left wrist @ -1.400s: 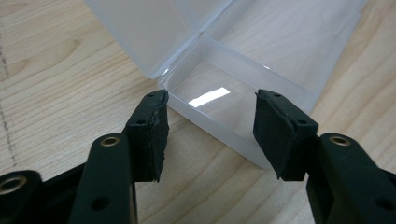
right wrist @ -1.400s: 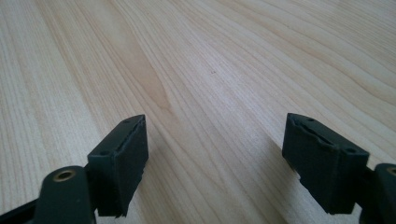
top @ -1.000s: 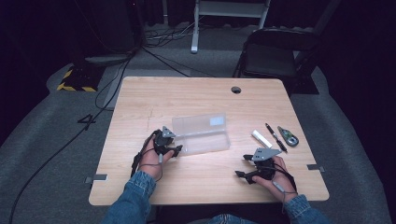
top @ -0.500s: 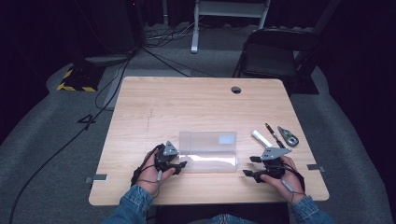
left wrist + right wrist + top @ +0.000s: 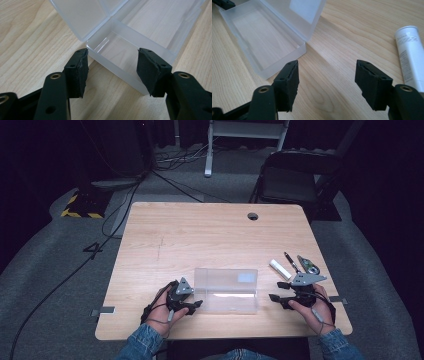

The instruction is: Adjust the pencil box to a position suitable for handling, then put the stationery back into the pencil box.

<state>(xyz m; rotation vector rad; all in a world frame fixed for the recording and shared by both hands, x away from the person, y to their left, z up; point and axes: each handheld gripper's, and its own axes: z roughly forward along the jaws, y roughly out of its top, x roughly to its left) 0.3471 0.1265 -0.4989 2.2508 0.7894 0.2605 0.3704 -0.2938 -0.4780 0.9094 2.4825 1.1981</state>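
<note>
A clear plastic box (image 5: 226,292) lies open near the table's front edge, its lid standing upright at the back. My left gripper (image 5: 192,304) is at the box's left end. In the left gripper view the box (image 5: 117,47) has its near corner between the pads of my left gripper (image 5: 113,72); the jaws have just been opening and no longer press on it. My right gripper (image 5: 276,299) hovers open just right of the box, its jaws having just been closing. The right gripper view shows my right gripper (image 5: 327,80) over bare wood, with the box (image 5: 262,37) to its left.
A white tube (image 5: 280,269), a dark pen (image 5: 291,262) and a small grey tool (image 5: 308,264) lie at the table's right. The tube (image 5: 410,57) is just right of my right jaws. The wooden table (image 5: 200,235) has a cable hole (image 5: 253,216); a chair (image 5: 295,180) stands behind.
The box has slid toward the front edge and turned square to it, and its lid has come upright. Both hands have shifted slightly with it.
</note>
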